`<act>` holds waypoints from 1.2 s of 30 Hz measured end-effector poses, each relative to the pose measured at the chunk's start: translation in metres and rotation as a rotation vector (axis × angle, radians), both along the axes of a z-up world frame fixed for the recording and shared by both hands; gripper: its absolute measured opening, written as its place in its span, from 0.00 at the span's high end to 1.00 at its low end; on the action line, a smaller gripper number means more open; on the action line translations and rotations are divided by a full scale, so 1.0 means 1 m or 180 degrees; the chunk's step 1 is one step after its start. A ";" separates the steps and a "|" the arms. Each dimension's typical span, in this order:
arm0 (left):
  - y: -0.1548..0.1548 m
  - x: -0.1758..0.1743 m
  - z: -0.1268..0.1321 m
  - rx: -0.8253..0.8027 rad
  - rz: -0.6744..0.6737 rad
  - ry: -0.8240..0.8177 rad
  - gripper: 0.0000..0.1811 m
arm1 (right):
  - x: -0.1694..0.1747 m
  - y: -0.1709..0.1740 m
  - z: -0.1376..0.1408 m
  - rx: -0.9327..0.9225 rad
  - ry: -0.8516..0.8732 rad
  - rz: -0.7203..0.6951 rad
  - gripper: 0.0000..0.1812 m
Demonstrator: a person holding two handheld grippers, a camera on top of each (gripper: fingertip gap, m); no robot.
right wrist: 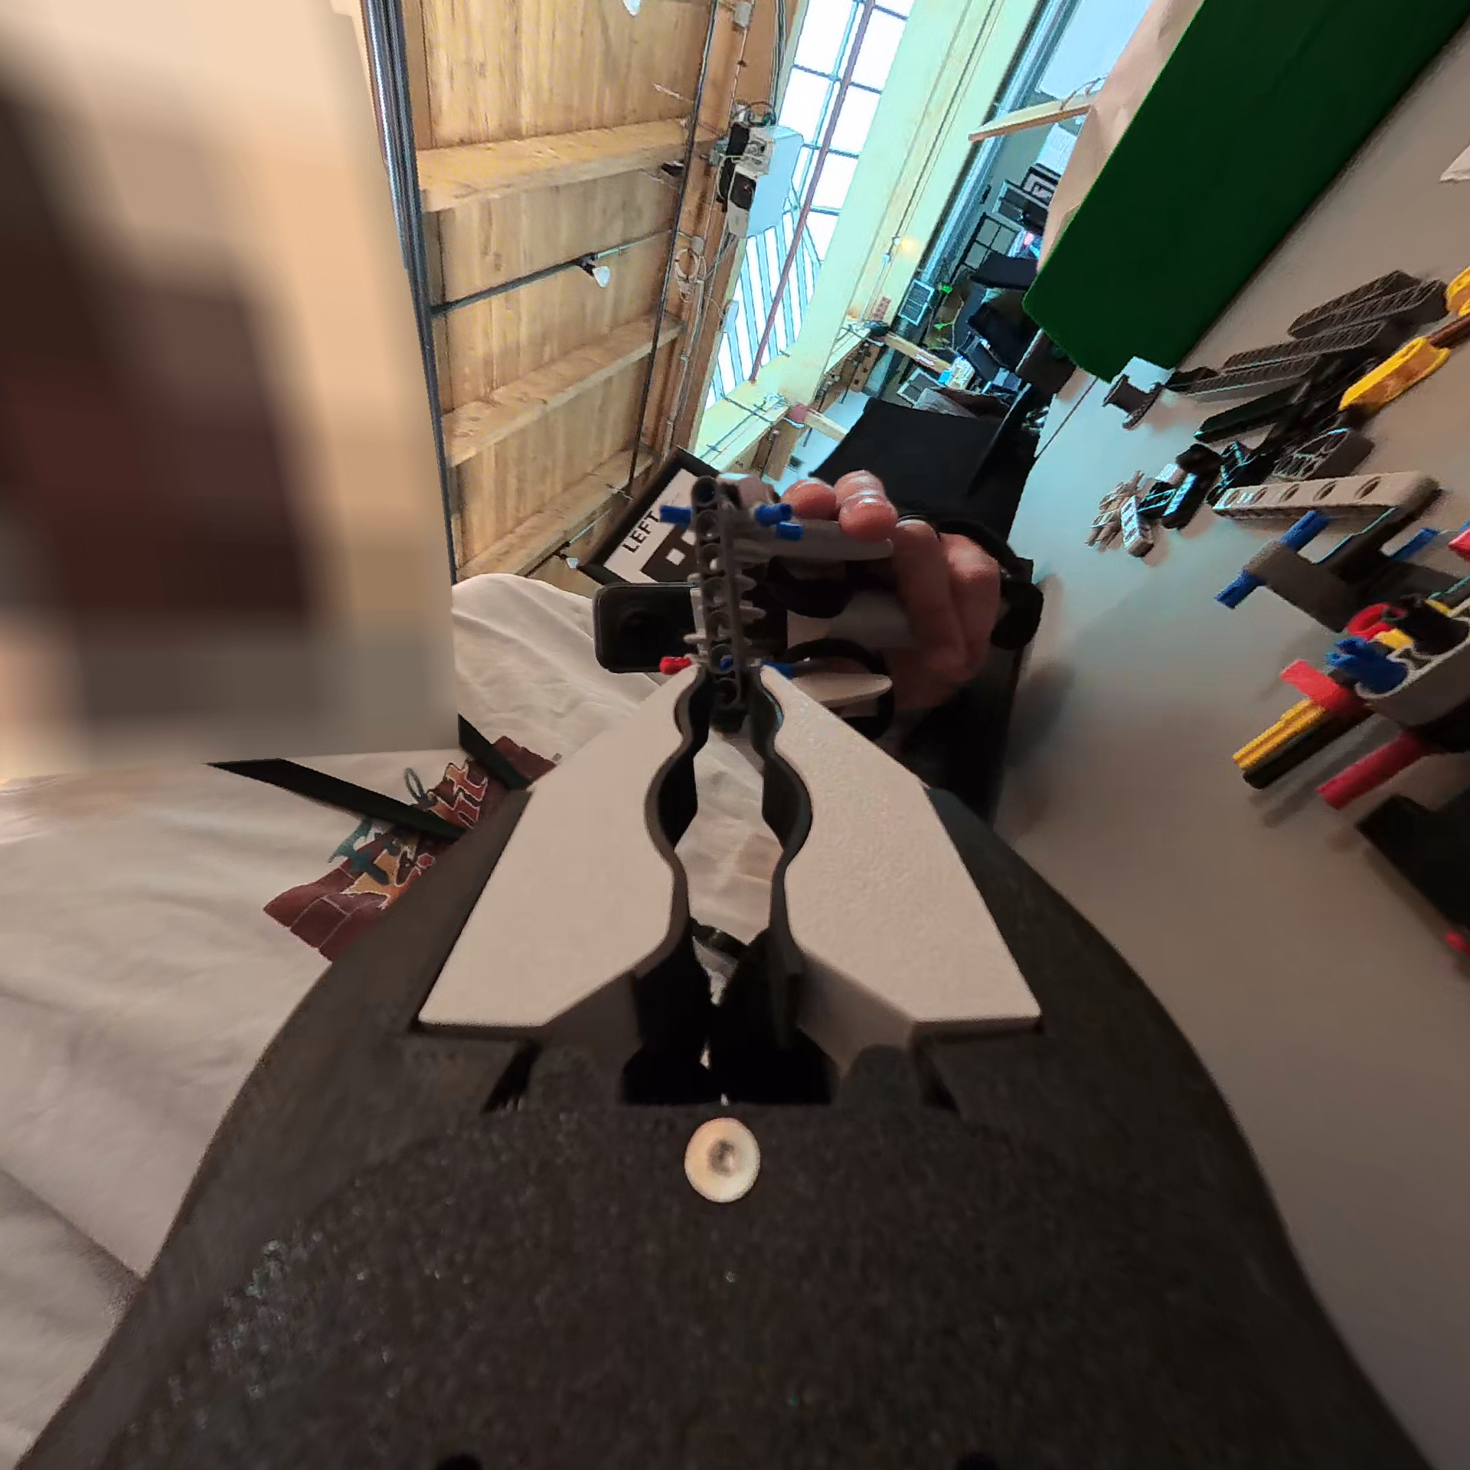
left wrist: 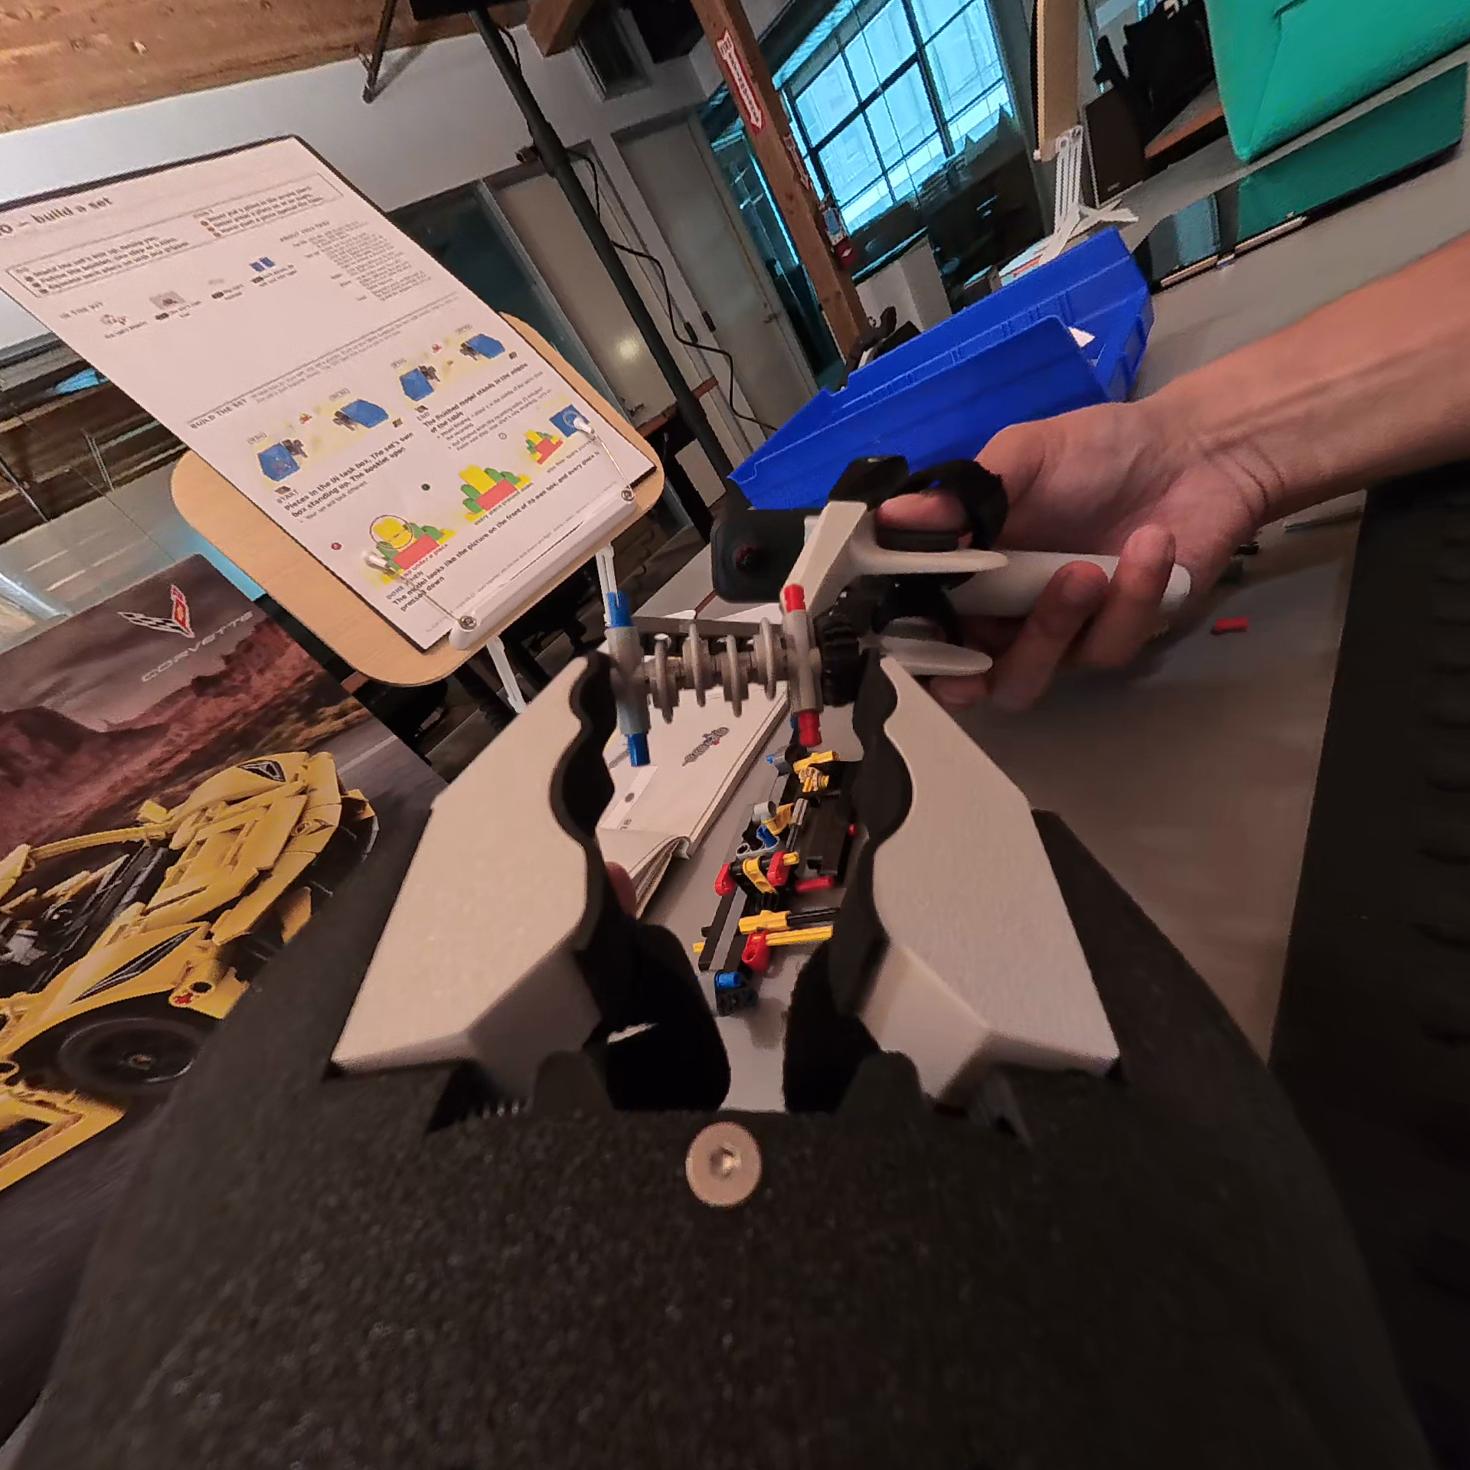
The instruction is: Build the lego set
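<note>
A grey axle assembly [left wrist: 716,664] with discs has blue pins on one end and red pins and a black gear on the other. My left gripper [left wrist: 728,676] holds it lengthwise between its fingertips, above the table. My right gripper [right wrist: 725,692] is shut on the gear end of the same assembly [right wrist: 720,589]. In the left wrist view the right gripper [left wrist: 899,608] comes in from the right, held by a hand. In the right wrist view the left gripper [right wrist: 803,608] sits behind the assembly.
Below lie an open booklet [left wrist: 700,779] and a black, yellow and red partial build [left wrist: 787,867]. A blue bin [left wrist: 954,382], an instruction sheet on a stand [left wrist: 318,382] and the set's box [left wrist: 159,835] stand around. Loose pieces [right wrist: 1312,493] lie by a green bin [right wrist: 1233,175]. Left and right tips are no more than a few centimetres apart.
</note>
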State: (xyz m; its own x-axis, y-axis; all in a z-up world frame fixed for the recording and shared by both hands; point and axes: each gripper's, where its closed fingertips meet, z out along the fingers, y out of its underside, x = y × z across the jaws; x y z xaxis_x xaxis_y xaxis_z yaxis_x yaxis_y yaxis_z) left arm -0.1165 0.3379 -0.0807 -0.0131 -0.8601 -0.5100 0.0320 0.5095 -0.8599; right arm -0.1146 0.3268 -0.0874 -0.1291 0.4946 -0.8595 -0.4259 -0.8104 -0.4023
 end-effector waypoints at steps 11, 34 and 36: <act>-0.002 -0.001 -0.001 0.0076 -0.0037 -0.0016 0.67 | 0.011 0.008 0.001 0.0388 -0.0749 -0.0351 0.88; -0.009 -0.006 0.004 0.0241 -0.0120 -0.0151 0.67 | -0.008 -0.008 0.008 0.0381 -0.0500 0.0516 0.96; -0.009 -0.005 0.003 0.0286 -0.0108 -0.0141 0.67 | -0.008 -0.009 0.008 0.0347 -0.0468 0.0523 0.96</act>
